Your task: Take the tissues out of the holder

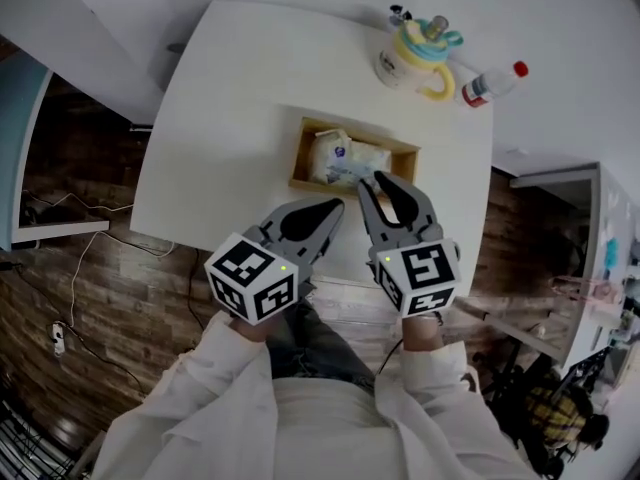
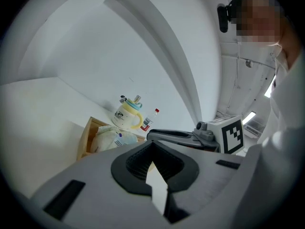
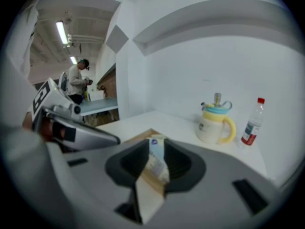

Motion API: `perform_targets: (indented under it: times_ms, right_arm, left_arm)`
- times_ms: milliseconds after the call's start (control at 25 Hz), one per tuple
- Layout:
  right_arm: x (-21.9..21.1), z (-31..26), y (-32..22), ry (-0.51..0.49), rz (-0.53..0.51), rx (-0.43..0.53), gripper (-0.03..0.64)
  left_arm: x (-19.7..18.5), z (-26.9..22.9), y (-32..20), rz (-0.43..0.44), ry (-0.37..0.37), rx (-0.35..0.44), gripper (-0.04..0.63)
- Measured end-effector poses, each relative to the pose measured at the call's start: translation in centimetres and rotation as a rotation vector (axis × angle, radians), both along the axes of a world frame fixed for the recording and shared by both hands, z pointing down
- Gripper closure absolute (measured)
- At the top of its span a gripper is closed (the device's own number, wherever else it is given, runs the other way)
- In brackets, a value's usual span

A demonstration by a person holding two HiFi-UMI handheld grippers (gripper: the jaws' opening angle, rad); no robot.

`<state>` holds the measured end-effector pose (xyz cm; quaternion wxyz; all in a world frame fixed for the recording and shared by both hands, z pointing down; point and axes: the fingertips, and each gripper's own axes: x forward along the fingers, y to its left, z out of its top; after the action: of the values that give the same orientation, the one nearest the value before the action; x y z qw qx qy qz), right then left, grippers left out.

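A wooden holder (image 1: 304, 154) stands on the white table (image 1: 230, 118) with soft white tissue packs (image 1: 338, 154) inside. My right gripper (image 1: 386, 181) hovers over the holder's near right edge. Its jaws are open, and a tissue pack (image 3: 156, 149) and the wooden rim (image 3: 153, 181) show in the gap beyond them. My left gripper (image 1: 335, 208) hangs just short of the holder's near side, its jaws a narrow slit apart with nothing in them. In the left gripper view the holder (image 2: 86, 140) and the packs (image 2: 107, 139) lie ahead to the left.
A yellow lidded mug (image 1: 415, 58) and a small red-capped bottle (image 1: 492, 85) stand at the table's far right, behind the holder. The near table edge (image 1: 200, 246) runs just under my grippers. A person (image 3: 76, 82) stands far off across the room.
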<state>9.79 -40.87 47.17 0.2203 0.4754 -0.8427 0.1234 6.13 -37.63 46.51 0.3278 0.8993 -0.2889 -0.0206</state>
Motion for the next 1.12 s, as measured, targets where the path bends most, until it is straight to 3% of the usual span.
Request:
perform_targets:
  times_ms: [200, 440, 720, 1040, 1120]
  right_arm:
    - [0.1, 1.2, -0.7, 0.014, 0.012, -0.057, 0.537]
    - [-0.1, 3.9, -1.0, 0.155, 0.001, -0.160, 0.499]
    - [0.0, 4.3, -2.1, 0.122, 0.036, -0.189, 0.500]
    - [-0.3, 4.8, -2.1, 0.152, 0.021, -0.204, 0.503]
    - [-0.3, 4.8, -2.0, 0.163, 0.023, -0.196, 0.559]
  left_arm:
    - [0.4, 0.1, -0.4, 0.018, 0.025, 0.009, 0.577]
    - [0.1, 0.8, -0.6, 0.019, 0.017, 0.015, 0.577]
    - [-0.5, 1.4, -1.0, 0.016, 0.008, 0.008, 0.577]
    - [-0.6, 1.9, -2.1, 0.020, 0.018, -0.005, 0.577]
    - [-0.7, 2.0, -2.2, 0.017, 0.016, -0.009, 0.577]
